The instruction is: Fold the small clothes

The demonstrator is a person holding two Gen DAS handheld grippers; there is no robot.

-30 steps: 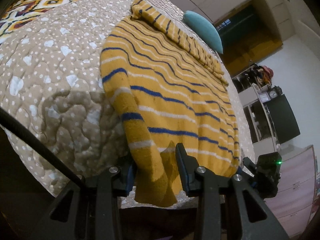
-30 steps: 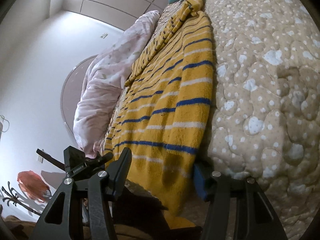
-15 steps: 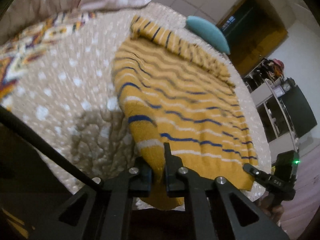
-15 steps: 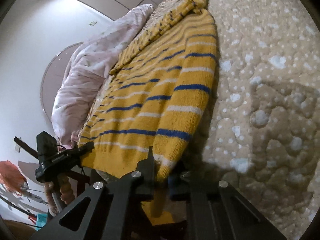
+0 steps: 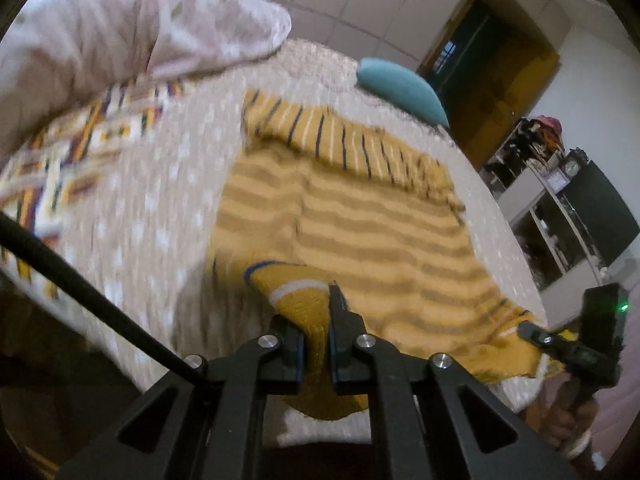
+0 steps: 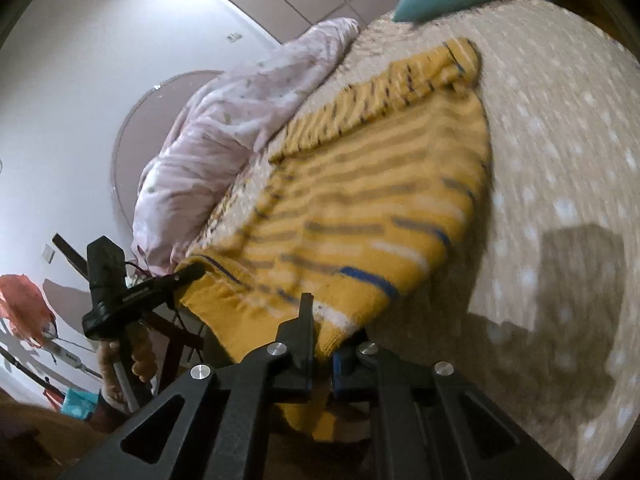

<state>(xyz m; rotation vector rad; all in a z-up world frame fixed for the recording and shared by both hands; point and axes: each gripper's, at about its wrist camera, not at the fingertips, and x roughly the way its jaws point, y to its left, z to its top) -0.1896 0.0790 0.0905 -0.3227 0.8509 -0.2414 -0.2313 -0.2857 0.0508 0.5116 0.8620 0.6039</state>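
Left wrist view shows us the yellow striped sweater spread on the dotted quilt of the bed, with our left gripper clenched on the near hem corner so that the knit bunches up between the jaws. At the right edge of that same view our right gripper pinches the other hem corner. The right wrist view confirms this from the opposite side: our right gripper is closed on the white-banded hem, and the left one bites the far corner. A sleeve already lies folded across the top of the garment, below the teal pillow, so we judge the sleeve step done. The near edge is raised off the quilt and the picture is blurred with motion. What we think remains is carrying the hem up toward the collar end, laying it down squarely, and releasing; a pink blanket sits well clear of the path.
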